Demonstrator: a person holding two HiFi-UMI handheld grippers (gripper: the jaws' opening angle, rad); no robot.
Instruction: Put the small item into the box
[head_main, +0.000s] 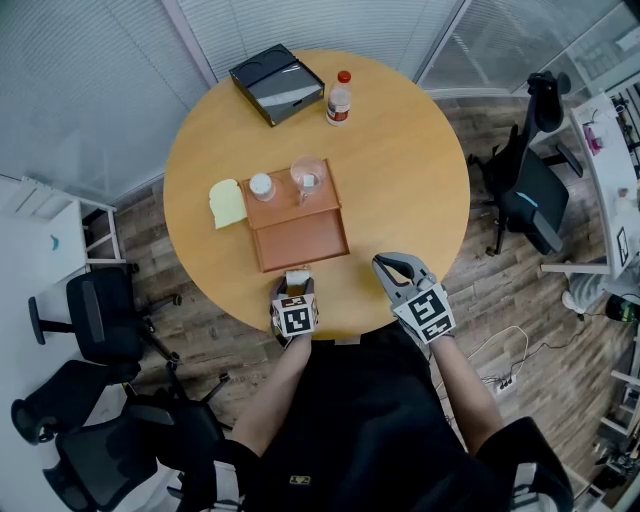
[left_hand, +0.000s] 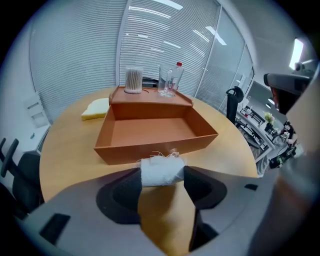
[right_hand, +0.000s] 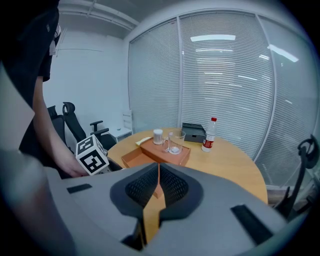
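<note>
Wood table (head_main: 400, 180): round, light top; everything below sits on it, and you're at the near edge.
Box (head_main: 303, 243): orange-brown, open, nothing in its near compartment as far as both views show. The far part is a raised flat section.
On that raised section: a small jar (head_main: 261, 187) of what look like cotton swabs on the left, and a clear glass (head_main: 308, 178) on the right, close together but apart.
Small item (left_hand: 161, 171): a white, frayed, cloth-like wad. It's still outside the box, just on the near side of the box's near wall (left_hand: 125, 150). Can't tell if it's resting on the table or lifted off it.
Left gripper (left_hand: 160, 177): your jaws are clamped on the small item, one pad against each end, gripper tilted steeply down at the near edge of the table, right in front of the box.
Right gripper (right_hand: 156, 169): jaws closed together with nothing between them, sitting near the table's near edge, to the right of the left gripper and well apart from the box.
Sponge (head_main: 227, 203): pale yellow, just left of the box.
Bottle (head_main: 339, 98): red cap, upright at the far side.
Black case (head_main: 276, 84): flat, left of the bottle, at the far edge.
</note>
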